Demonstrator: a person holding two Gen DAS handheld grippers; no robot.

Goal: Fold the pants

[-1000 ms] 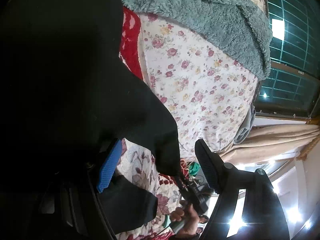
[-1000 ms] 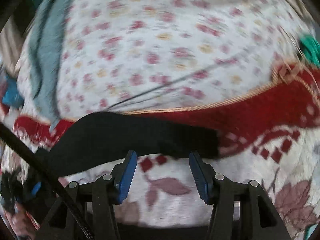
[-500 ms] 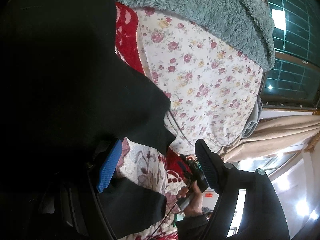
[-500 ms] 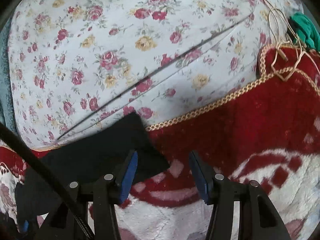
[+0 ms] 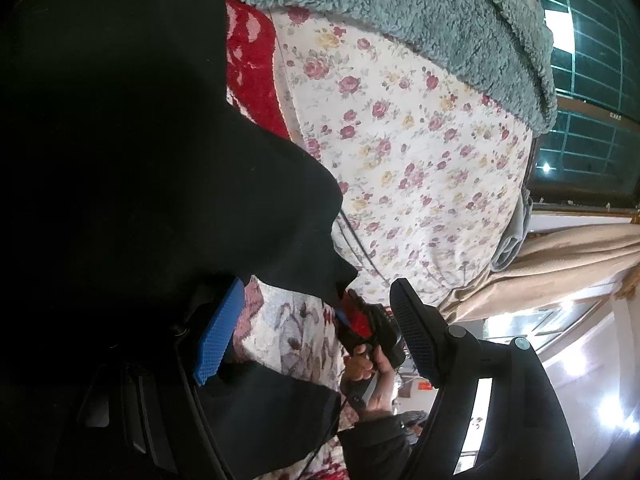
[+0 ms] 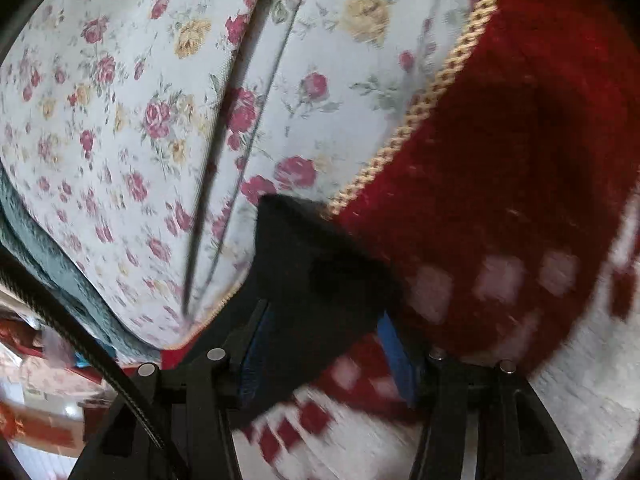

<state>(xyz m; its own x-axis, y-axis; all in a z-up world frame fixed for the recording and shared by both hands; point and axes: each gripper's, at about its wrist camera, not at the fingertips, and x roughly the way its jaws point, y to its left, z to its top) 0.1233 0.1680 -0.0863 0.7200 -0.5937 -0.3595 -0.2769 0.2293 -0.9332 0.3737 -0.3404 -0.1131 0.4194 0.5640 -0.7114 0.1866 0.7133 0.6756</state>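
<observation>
Pants (image 5: 132,152): black, draped across most of the left wrist view, spread over the red patterned blanket (image 5: 252,64) on the bed.
Left wrist view: left gripper (image 5: 316,332) stands wide, blue pad on one side, dark pad on the other; cloth lies against the blue pad, not pinched. Beyond it a hand carries the right gripper (image 5: 372,332) to the corner of the cloth.
Backdrop: flowered sheet (image 5: 420,168) with a teal fleece (image 5: 420,28) at its far end.
Right wrist view: right gripper (image 6: 320,344) has a black corner of the pants (image 6: 316,272) bunched between its blue pads; whether it is clamped, I cannot tell, since the cloth hides the gap.
Doing it well: I'd get the corner deep between the pads, then close firmly before lifting, so both layers come along.
</observation>
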